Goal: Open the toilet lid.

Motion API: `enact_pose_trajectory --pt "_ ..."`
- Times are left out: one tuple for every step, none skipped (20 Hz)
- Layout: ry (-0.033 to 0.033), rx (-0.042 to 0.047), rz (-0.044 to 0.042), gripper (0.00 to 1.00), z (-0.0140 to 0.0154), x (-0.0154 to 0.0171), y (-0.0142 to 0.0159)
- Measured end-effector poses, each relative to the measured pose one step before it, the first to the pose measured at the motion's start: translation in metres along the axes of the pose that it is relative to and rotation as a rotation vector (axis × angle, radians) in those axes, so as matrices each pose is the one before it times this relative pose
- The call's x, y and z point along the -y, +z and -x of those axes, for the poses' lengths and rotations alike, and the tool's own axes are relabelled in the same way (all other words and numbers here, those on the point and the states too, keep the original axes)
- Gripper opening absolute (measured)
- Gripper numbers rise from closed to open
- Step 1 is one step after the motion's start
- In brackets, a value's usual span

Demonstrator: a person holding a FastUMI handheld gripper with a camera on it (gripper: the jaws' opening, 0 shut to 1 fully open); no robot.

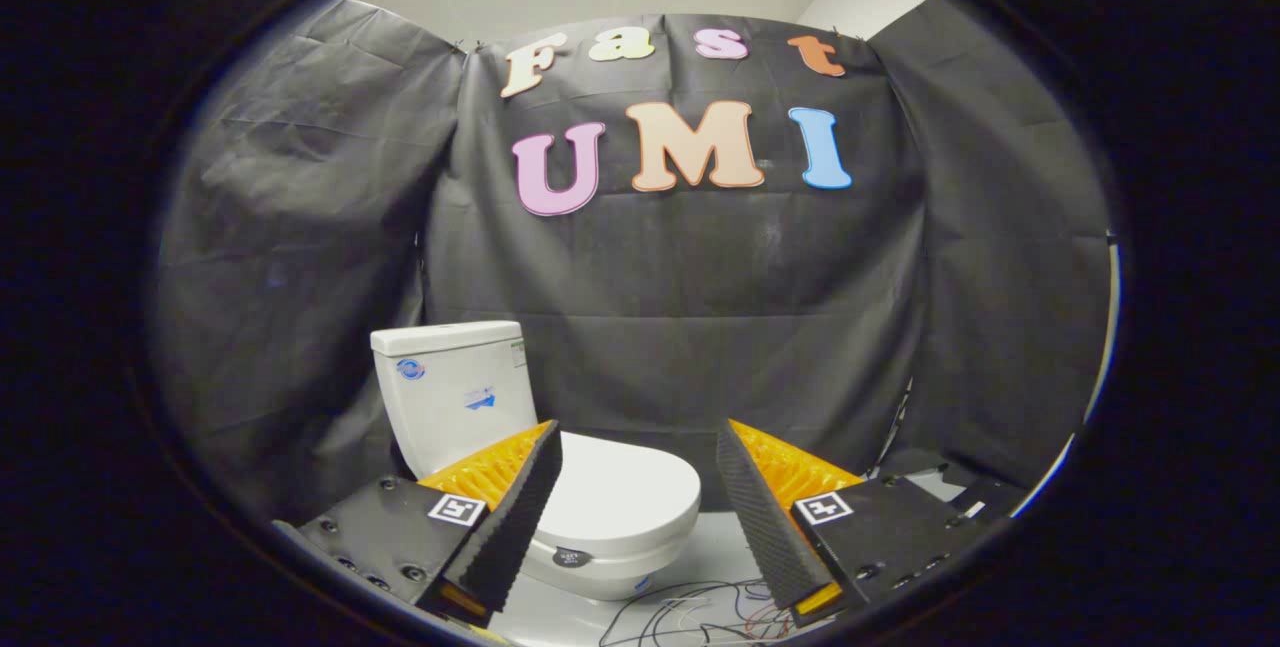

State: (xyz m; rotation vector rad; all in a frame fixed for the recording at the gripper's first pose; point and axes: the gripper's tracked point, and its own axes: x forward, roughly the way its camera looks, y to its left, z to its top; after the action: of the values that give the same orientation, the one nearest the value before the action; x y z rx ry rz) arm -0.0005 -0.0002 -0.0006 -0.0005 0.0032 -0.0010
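Note:
A white toilet stands on the floor ahead of my gripper, its tank against the black cloth wall. The lid lies flat and shut over the bowl, its front rim facing right of the tank. My gripper is open, fingers spread wide with nothing between them. The left finger overlaps the lid's near side in the view; the right finger stands off to the right of the bowl. I cannot tell how far the fingers are from the lid.
A tangle of thin cables lies on the pale floor just in front of the bowl. Black cloth walls close the booth behind and on both sides. Some dark gear sits low at the right wall.

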Motion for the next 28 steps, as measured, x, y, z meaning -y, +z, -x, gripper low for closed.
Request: enact_pose_trajectory --pt "-0.00042 0.00053 -0.00049 0.96 0.00019 0.00022 0.00057" --pt "-0.00238 0.00355 0.00123 0.97 -0.00089 0.00063 0.00084" --pt "-0.00225 -0.00111 -0.00603 0.97 -0.00226 0.00047 0.00034" --pt "0.00117 -0.00232 0.01213 0.96 -0.00148 -0.00192 -0.00362" --pt "-0.00248 -0.01575 -0.00403 0.96 -0.00453 0.00223 -0.00217" --pt "-0.00161 -0.02894 0.00096 0.97 -0.00975 -0.00138 -0.00844" --pt "-0.00153 -0.02335 0.00219 0.97 -0.01077 -0.00131 -0.00341" --pt "-0.00296 -0.00722 0.0083 0.97 -0.01407 -0.00131 0.00145" --pt "-0.00323 0.00454 0.015 0.97 -0.00959 -0.00142 0.00435" --pt "-0.00342 0.01421 0.02301 0.97 -0.00762 -0.00089 0.0026" --pt "0.00552 0.01556 0.02651 0.97 -0.00766 -0.00471 0.00475" --pt "0.01155 0.02803 0.00213 0.97 -0.00743 -0.00795 0.00567" --pt "0.02036 0.01705 -0.01023 0.97 -0.00844 -0.01041 0.00411" --pt "0.00162 -0.00103 0.00339 0.96 -0.00794 -0.0092 0.00055" --pt "-0.01383 0.01219 0.00487 0.97 -0.00356 -0.00421 0.00096" --pt "-0.0123 0.02183 -0.00084 0.98 -0.00029 -0.00663 0.00414" --pt "-0.00145 0.0227 0.00053 0.98 0.00224 -0.012 0.00215" --pt "-0.0105 0.01937 0.00293 0.98 0.00365 -0.01084 0.00023" --pt "-0.00566 0.00615 0.00995 0.98 0.00688 -0.00997 -0.00259" --pt "-0.01415 0.005 0.00589 0.98 0.00821 -0.00869 -0.00439" --pt "0.00175 -0.00292 0.00472 0.98 0.01115 -0.01145 -0.00487" --pt "0.00861 -0.00986 0.00432 0.98 0.01078 -0.01124 -0.00458" --pt "-0.00862 -0.01089 0.00004 0.98 0.01156 -0.00551 -0.00523" --pt "0.0008 -0.01182 -0.00654 0.98 0.01101 -0.00642 -0.00322" --pt "-0.00672 -0.0101 -0.01234 0.98 0.01071 -0.00521 -0.00303" --pt "-0.00877 -0.00281 -0.00264 0.98 0.01047 -0.00255 -0.00075" --pt "-0.01752 -0.00006 -0.0025 0.98 0.00977 -0.00094 -0.00051" --pt "-0.00299 0.00506 0.00051 0.98 0.00687 -0.00191 -0.00182"
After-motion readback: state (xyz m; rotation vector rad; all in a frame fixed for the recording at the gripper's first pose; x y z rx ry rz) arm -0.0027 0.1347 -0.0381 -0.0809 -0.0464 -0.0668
